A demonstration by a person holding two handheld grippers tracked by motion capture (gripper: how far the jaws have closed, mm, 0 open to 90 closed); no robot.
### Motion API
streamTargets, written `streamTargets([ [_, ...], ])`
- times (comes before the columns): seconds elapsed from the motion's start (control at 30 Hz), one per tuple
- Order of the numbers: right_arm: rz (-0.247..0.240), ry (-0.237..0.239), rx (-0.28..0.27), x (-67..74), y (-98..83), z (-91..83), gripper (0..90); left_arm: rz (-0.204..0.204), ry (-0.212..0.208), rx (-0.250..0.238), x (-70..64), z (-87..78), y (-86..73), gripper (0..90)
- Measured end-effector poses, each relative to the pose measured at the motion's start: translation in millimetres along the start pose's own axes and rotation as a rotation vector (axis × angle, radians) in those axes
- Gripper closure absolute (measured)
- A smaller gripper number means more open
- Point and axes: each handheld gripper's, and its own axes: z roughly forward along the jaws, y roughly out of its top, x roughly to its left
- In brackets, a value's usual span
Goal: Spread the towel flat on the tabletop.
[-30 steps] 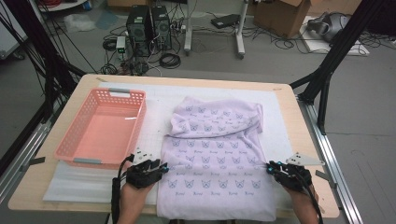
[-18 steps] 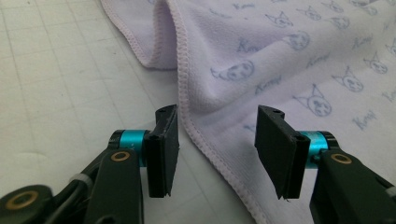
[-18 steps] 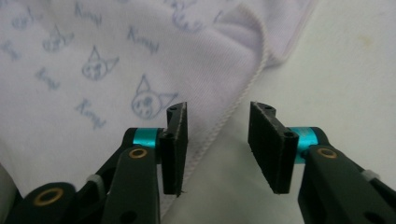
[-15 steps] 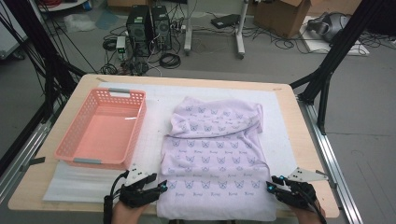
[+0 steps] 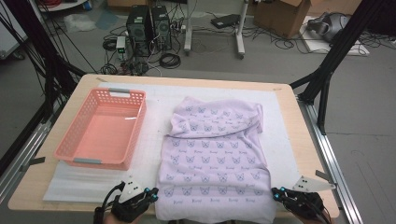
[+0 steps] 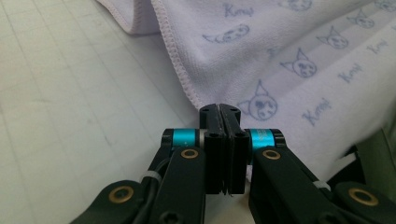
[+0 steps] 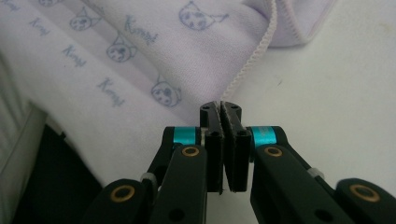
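A lilac towel (image 5: 215, 154) printed with cat faces lies flat on the white mat, its far end folded over. My left gripper (image 5: 152, 193) is at the towel's near left corner and my right gripper (image 5: 275, 193) at its near right corner. In the left gripper view the jaws (image 6: 219, 108) have just been closing and now stand together where the towel's (image 6: 289, 56) stitched hem runs into their tips. In the right gripper view the jaws (image 7: 221, 107) have likewise just closed, with a sliver of the towel's (image 7: 140, 56) hem pinched between the tips.
A pink plastic basket (image 5: 79, 161) stands on the left of the white mat (image 5: 154, 100), a short way from the towel. The wooden table's edge (image 5: 303, 140) runs along the right. Computers, cables and boxes sit on the floor beyond.
Both hands have slid back along the towel's sides toward the near edge of the table. Both pairs of jaws have come together at the towel's near corners.
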Motion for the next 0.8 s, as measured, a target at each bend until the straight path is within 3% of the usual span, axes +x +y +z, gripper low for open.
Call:
streamTargets([
  [0.17, -0.030, 0.053, 0.024, 11.6, -11.9, -13.0, 88.1, 0.012, -0.031, 0.004, -8.7, -12.2, -7.9, 88.3],
  [0.27, -0.023, 0.076, 0.027, 15.7, -18.5, -18.9, 88.0, 0.023, -0.043, 0.011, -13.0, -14.5, -13.4, 88.1],
  [0.33, -0.013, 0.095, 0.026, 16.9, -21.0, -19.5, 79.8, 0.009, 0.013, -0.021, -14.4, -15.8, -13.0, 81.6],
  [0.37, -0.003, 0.101, 0.010, 16.7, -21.0, -19.2, 70.9, -0.014, 0.043, -0.039, -13.9, -15.4, -10.9, 70.0],
  [0.4, 0.011, 0.100, -0.002, 15.0, -19.3, -19.4, 68.1, -0.024, 0.068, -0.059, -12.1, -14.1, -8.3, 62.9],
  [0.43, 0.021, 0.093, -0.026, 12.1, -16.6, -19.3, 64.5, -0.038, 0.081, -0.075, -10.0, -11.6, -5.4, 57.2],
  [0.57, 0.058, 0.032, -0.094, 1.2, -1.3, -12.4, 59.7, -0.080, 0.095, -0.087, 3.0, 4.3, 8.0, 51.9],
  [0.7, 0.077, -0.056, -0.089, -9.7, 12.2, 8.1, 52.1, -0.109, 0.089, -0.069, 15.7, 26.3, 20.4, 47.6],
  [0.8, 0.085, -0.083, -0.082, -15.5, 18.8, 21.1, 50.7, -0.121, 0.089, -0.046, 21.4, 40.3, 25.0, 46.1],
])
